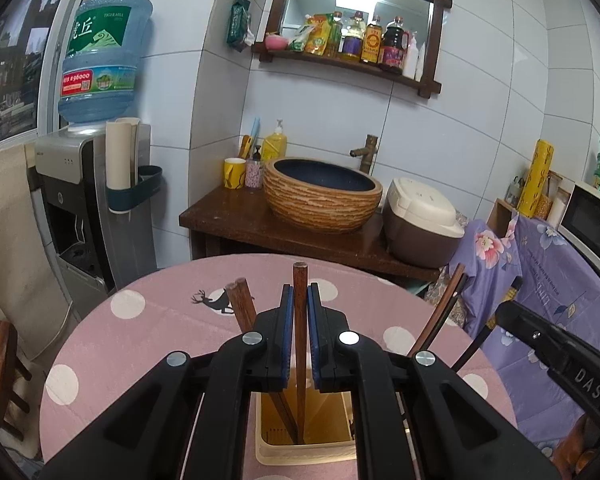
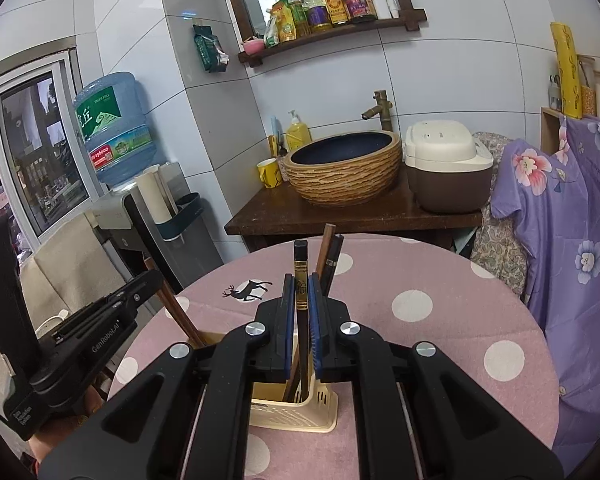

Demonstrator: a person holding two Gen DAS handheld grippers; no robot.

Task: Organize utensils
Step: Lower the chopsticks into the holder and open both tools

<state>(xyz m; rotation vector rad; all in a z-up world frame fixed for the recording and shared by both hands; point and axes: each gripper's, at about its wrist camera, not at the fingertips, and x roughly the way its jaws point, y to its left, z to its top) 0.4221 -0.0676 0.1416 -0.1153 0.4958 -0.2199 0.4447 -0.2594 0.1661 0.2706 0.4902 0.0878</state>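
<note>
My left gripper (image 1: 300, 296) is shut on a brown wooden chopstick (image 1: 300, 280) that stands upright, its lower end down inside a cream utensil holder (image 1: 300, 446) on the pink dotted table. Another brown chopstick (image 1: 240, 300) leans in the holder to the left. My right gripper (image 2: 300, 284) is shut on a black chopstick with a gold band (image 2: 301, 276), whose tip reaches into the same cream holder (image 2: 296, 416). Two more chopsticks (image 2: 330, 256) lean behind it. The other gripper shows at the side of each view: the right one (image 1: 548, 344) and the left one (image 2: 92, 340).
The round table with the pink dotted cloth (image 1: 148, 340) carries the holder near its front. Behind it stand a wooden counter (image 1: 240, 220) with a basin (image 1: 322, 196) and a rice cooker (image 1: 420, 220), a water dispenser (image 1: 84, 184) at left, and a purple floral cloth (image 2: 560, 240) at right.
</note>
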